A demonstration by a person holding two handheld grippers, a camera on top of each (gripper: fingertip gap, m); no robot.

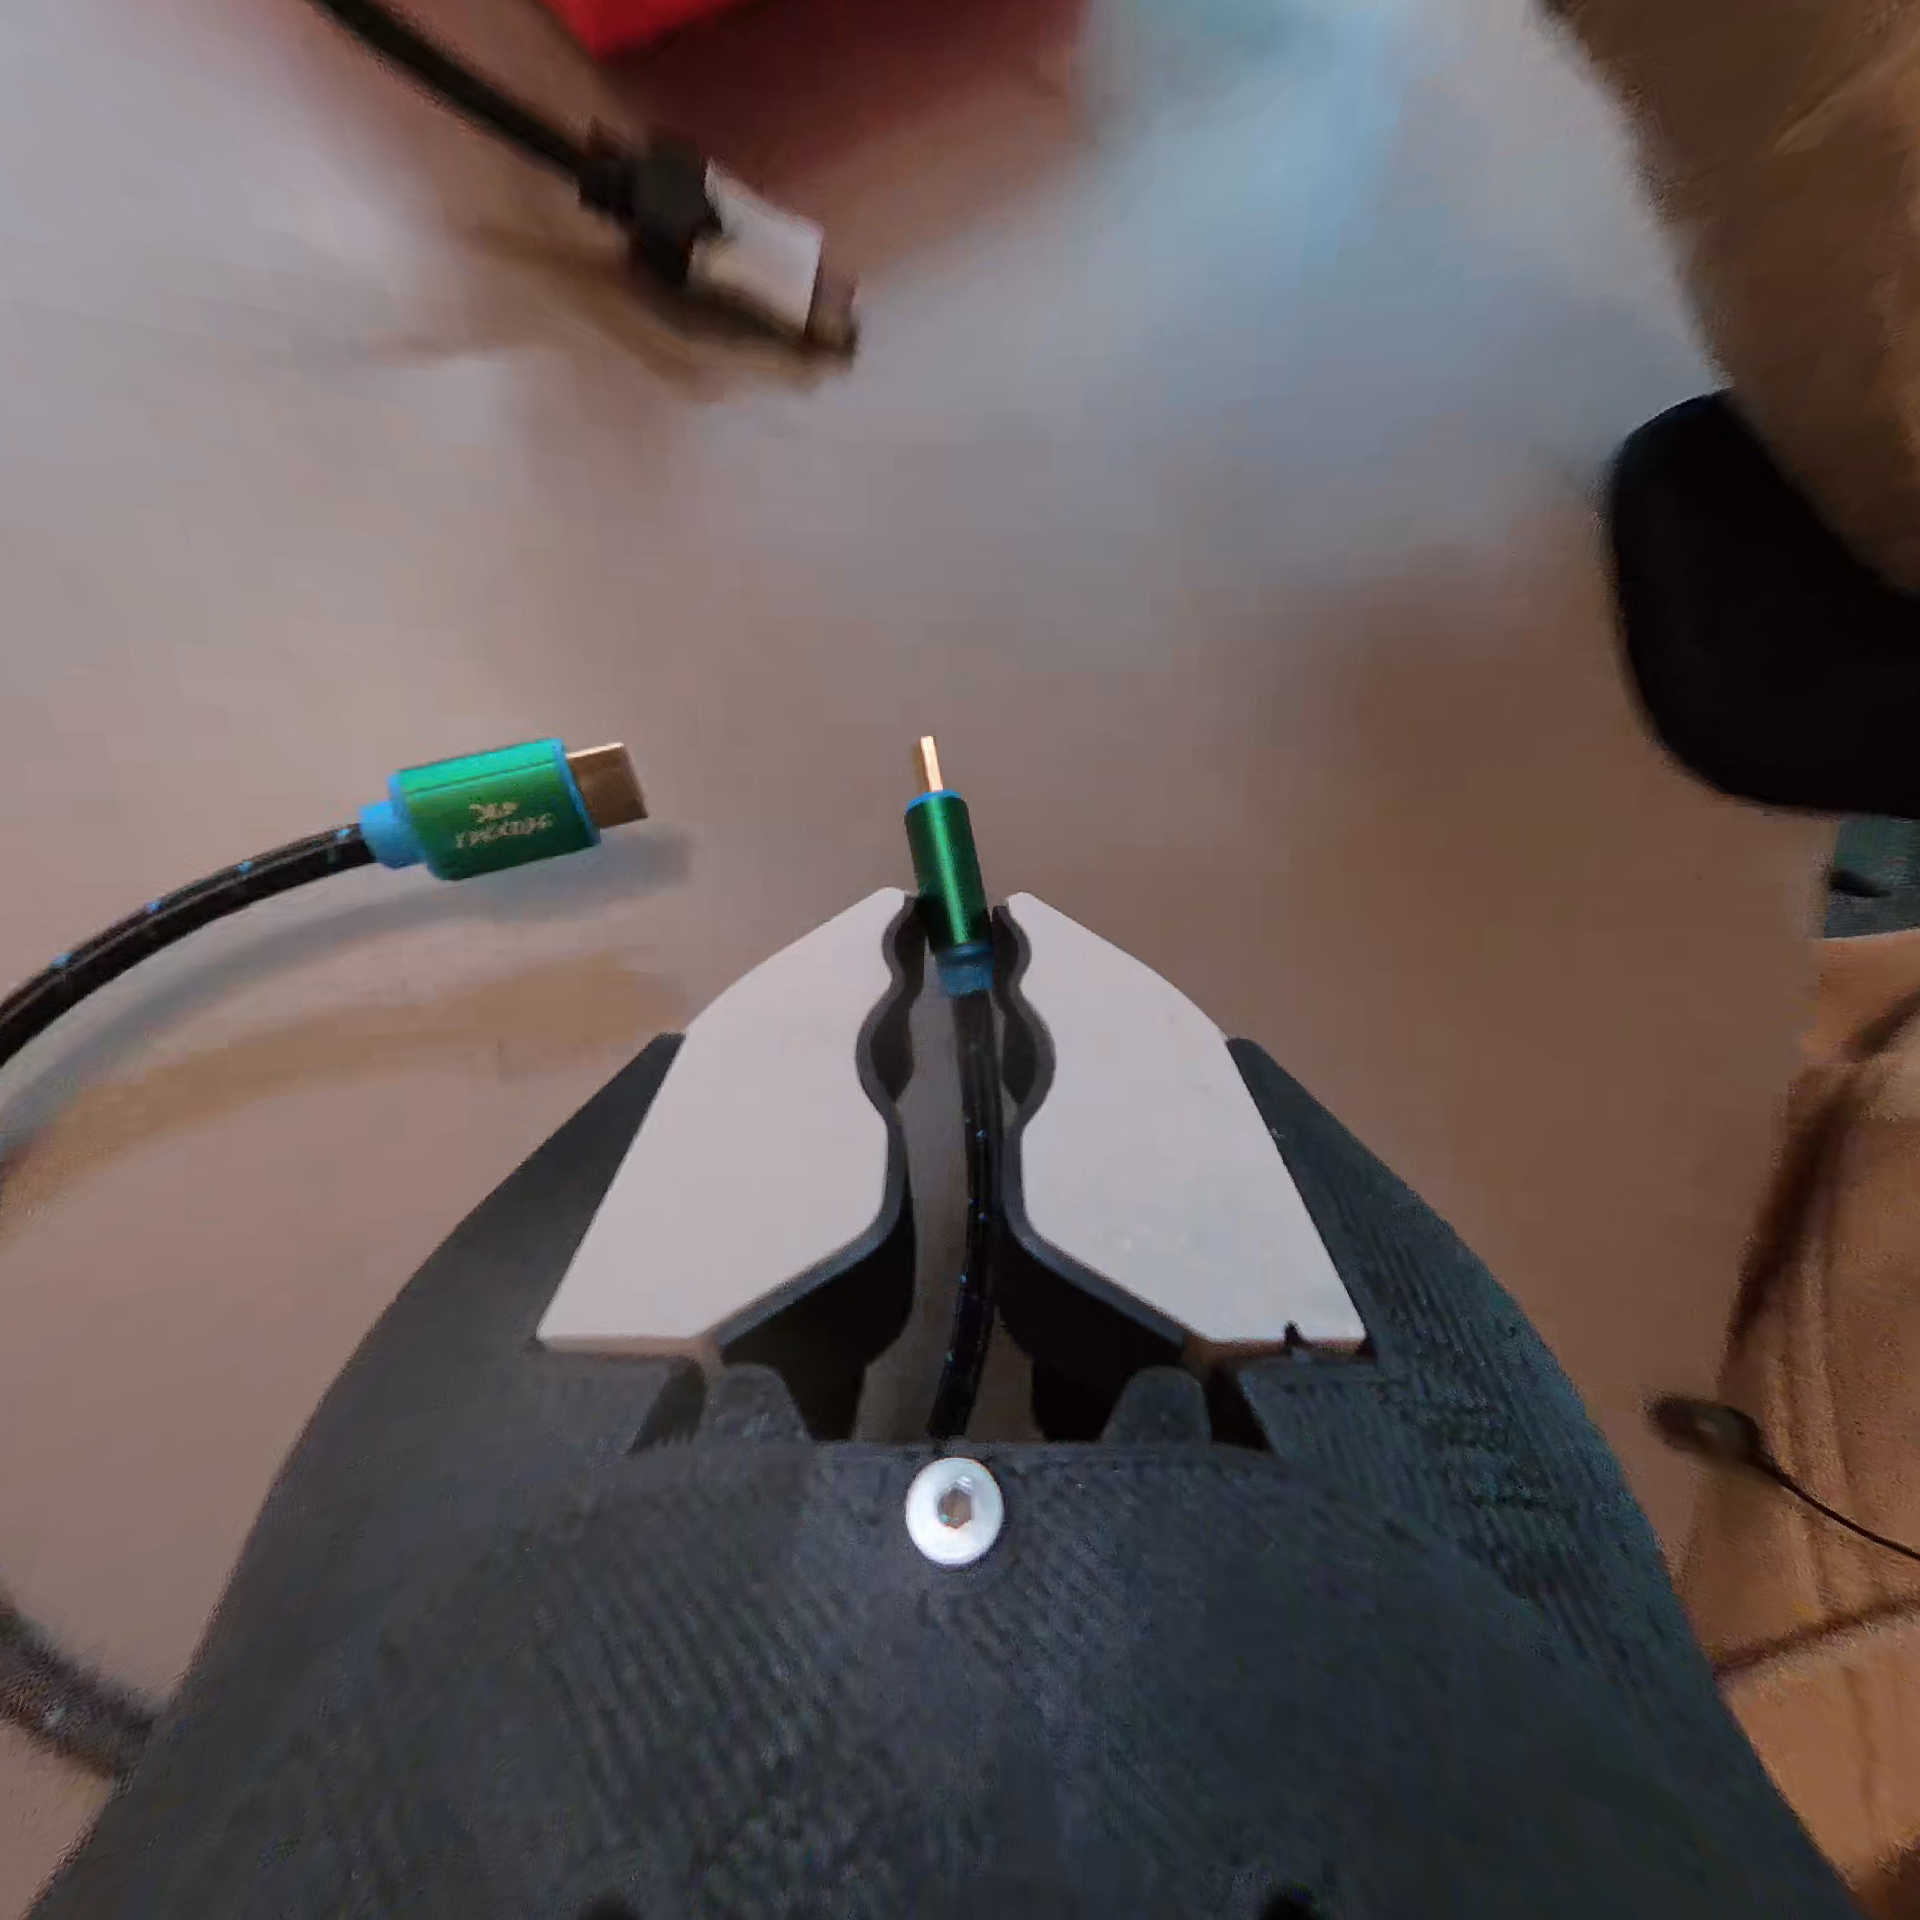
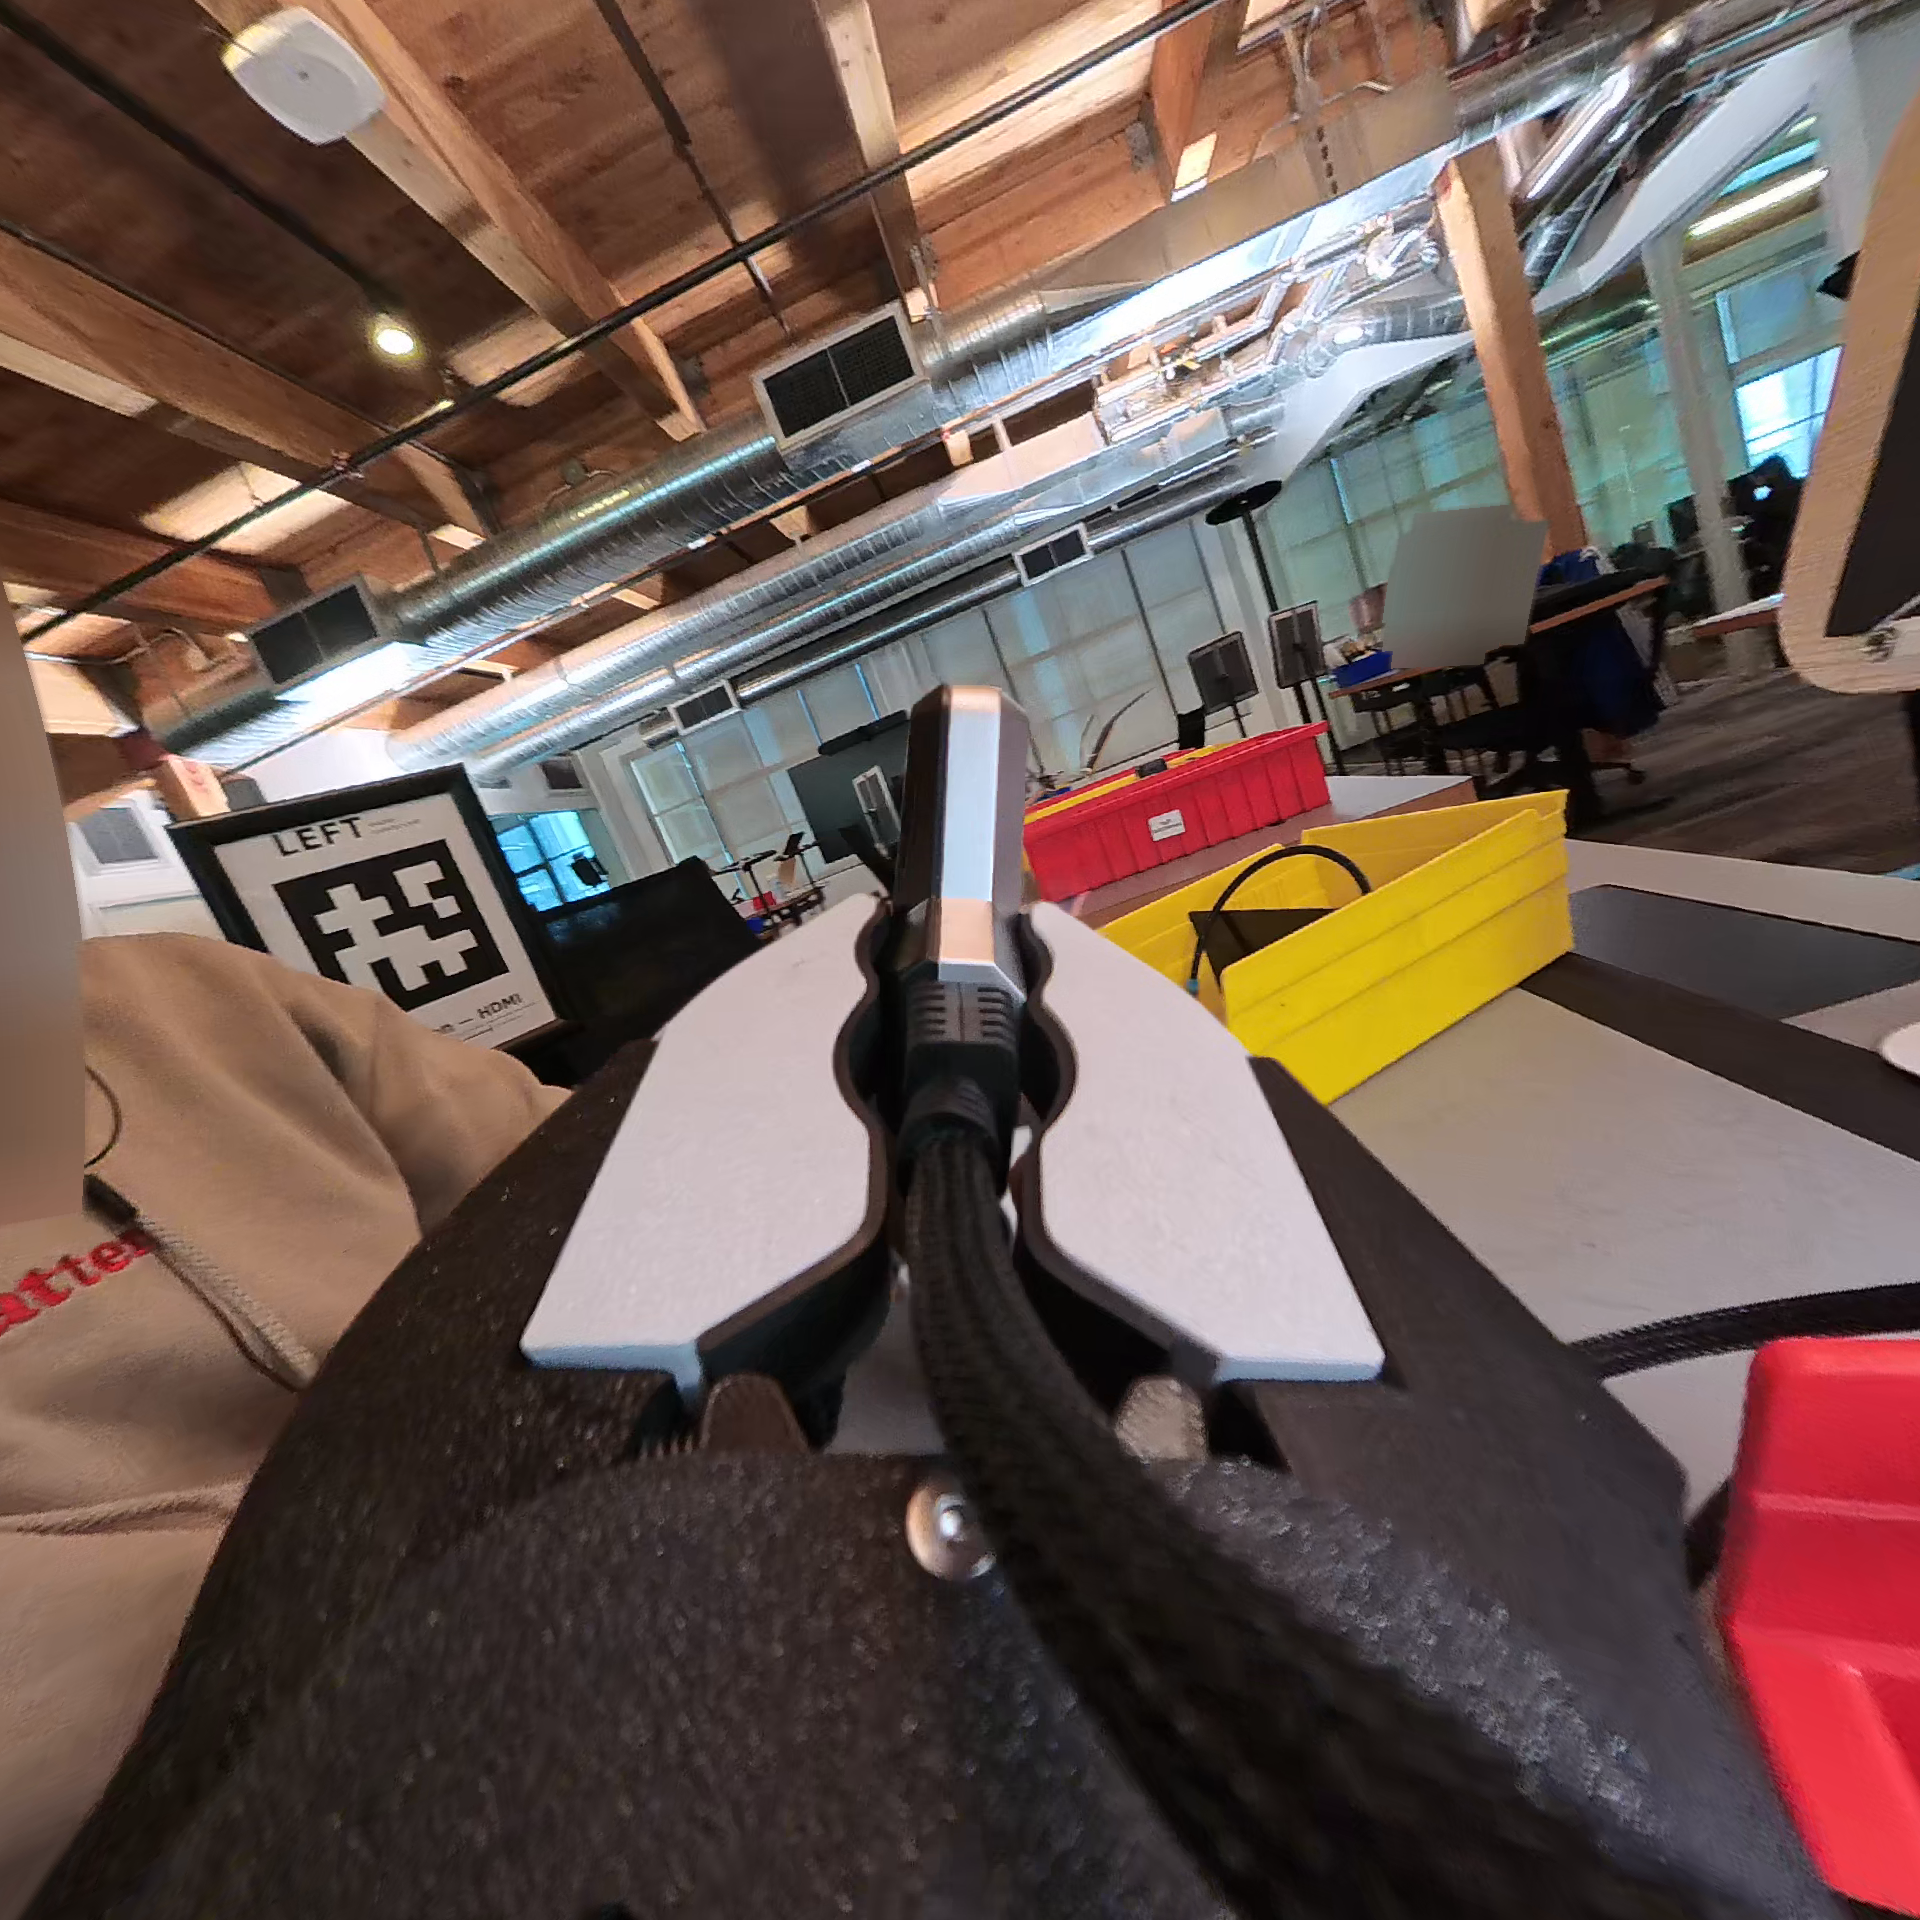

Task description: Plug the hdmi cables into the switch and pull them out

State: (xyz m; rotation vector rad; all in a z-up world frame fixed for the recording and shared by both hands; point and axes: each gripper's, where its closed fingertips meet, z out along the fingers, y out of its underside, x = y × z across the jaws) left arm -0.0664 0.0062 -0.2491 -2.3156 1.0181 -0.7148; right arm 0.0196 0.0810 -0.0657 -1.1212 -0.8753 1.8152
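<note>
**Both tongs hold a plug**

Left tongs (image 1: 951, 914) pinch a green plug (image 1: 943, 878), its gold tip pointing out over the pale table (image 1: 1195, 623). Another green plug (image 1: 499, 808) lies free nearby. Right tongs (image 2: 951, 935) squeeze a silver plug (image 2: 961, 831) on a black cable (image 2: 966, 1299), held up in the air.
</note>
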